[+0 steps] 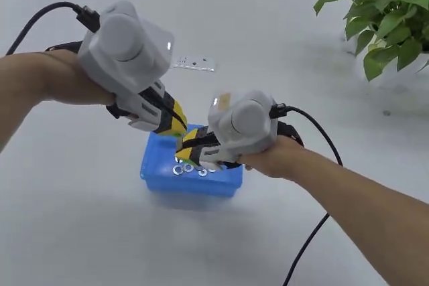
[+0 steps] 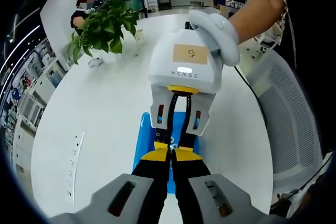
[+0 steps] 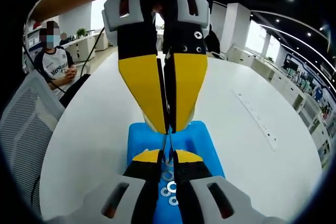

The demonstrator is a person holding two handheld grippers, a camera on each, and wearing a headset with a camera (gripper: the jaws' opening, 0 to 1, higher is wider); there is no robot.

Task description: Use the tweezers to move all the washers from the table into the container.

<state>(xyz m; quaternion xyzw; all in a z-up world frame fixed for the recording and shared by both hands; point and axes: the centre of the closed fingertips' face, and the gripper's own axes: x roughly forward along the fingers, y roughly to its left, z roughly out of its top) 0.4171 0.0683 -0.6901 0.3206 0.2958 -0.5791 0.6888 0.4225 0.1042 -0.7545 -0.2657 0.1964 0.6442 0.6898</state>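
nearest, the right gripper [image 1: 192, 147] reaches in from the lower right, its jaws drawn narrow. in the right gripper view they close on the lower end of a thin strip, judged to be the tweezers [image 3: 168, 139]. opposite, tip to tip with it, the left gripper [image 1: 174, 121] slants down from the upper left, its yellow pads pressed together on the same strip. both grips on one tool suggest it is being steadied or passed between hands. directly beneath the tips sits the blue container [image 1: 191, 187], so anything let go would fall inside. several washers [image 1: 188, 168] already lie on its floor, and none can be made out on the white table [image 1: 80, 219]. farther off lie a power strip [image 1: 194, 63] and a potted plant [image 1: 385, 11].
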